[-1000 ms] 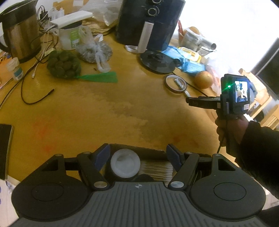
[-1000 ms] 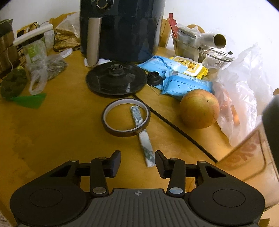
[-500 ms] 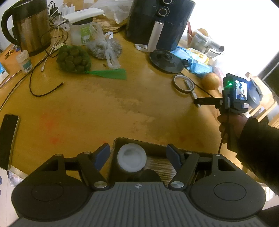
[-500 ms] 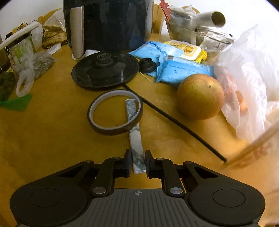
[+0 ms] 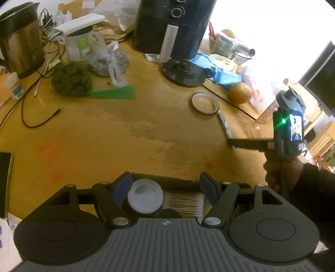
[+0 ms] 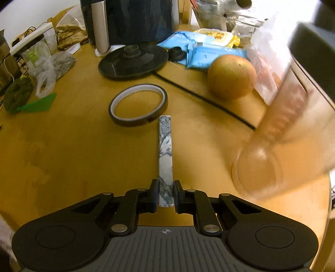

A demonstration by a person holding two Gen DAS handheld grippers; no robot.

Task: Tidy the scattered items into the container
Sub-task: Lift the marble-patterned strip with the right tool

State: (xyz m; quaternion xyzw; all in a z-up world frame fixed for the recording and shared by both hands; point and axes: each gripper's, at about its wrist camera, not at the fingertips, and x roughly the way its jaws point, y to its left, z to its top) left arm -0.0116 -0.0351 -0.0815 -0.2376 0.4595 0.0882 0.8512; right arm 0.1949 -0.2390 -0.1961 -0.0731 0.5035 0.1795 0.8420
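Note:
My right gripper [image 6: 166, 194] is shut on the near end of a flat white-and-grey marbled strip [image 6: 165, 146], which points away across the wooden table [image 6: 73, 146] towards a brown tape ring [image 6: 138, 104]. The left wrist view shows the same gripper [image 5: 232, 144] at the right, held by a hand [image 5: 276, 173], with the strip [image 5: 224, 123] sticking out of it. My left gripper [image 5: 165, 180] stands wide around a dark box [image 5: 188, 181] and carries it. Inside the box are a white-capped bottle [image 5: 145, 195] and cotton swabs [image 5: 184, 204].
An orange fruit [image 6: 232, 76], blue wipe packs [image 6: 217, 54], a black kettle base [image 6: 134, 60] with its cable [image 6: 209, 100] and an air fryer [image 6: 134, 18] crowd the back. A blurred glass [image 6: 272, 157] is close on the right. A green net bag [image 5: 71, 79] and a kettle [image 5: 21, 39] are at the far left.
My right gripper closed on the marbled strip and drew it back, so its far end has left the tape ring. The left gripper still carries the box.

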